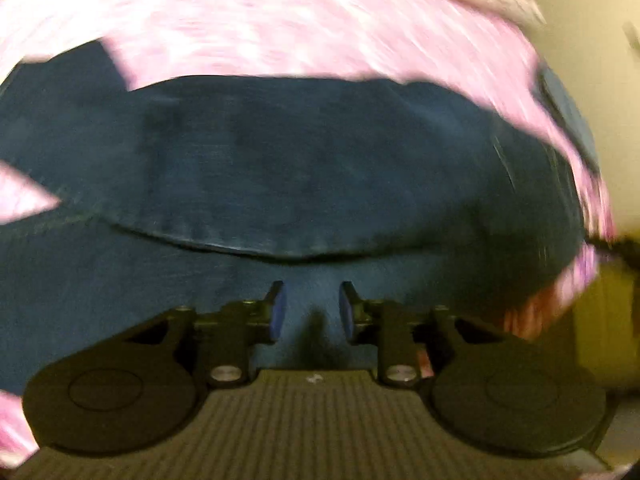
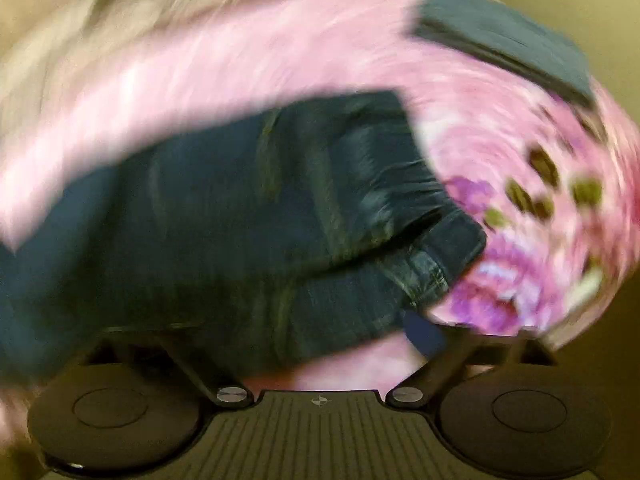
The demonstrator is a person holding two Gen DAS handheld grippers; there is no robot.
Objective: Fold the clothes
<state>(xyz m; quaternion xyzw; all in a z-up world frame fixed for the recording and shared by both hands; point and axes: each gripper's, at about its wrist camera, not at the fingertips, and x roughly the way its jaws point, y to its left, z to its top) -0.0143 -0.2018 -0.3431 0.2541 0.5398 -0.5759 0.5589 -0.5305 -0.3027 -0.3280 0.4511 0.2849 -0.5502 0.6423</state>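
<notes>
Dark blue jeans (image 1: 280,160) lie spread on a pink flowered bedcover (image 1: 280,28), a curved seam running across them just ahead of my left gripper (image 1: 312,312). That gripper points down at the denim, its blue pads a small way apart with nothing gripped between them. In the blurred right wrist view the jeans (image 2: 240,208) lie bunched, waistband (image 2: 436,268) toward the right. My right gripper (image 2: 264,336) stands wide open over them; one blue pad (image 2: 424,334) shows, while the other finger is lost in blur against the denim.
A second dark folded garment (image 2: 504,44) lies on the bedcover (image 2: 520,184) at the far right. Pale rumpled fabric (image 2: 120,20) lies beyond the cover's far edge. A beige wall (image 1: 616,128) borders the bed on the right.
</notes>
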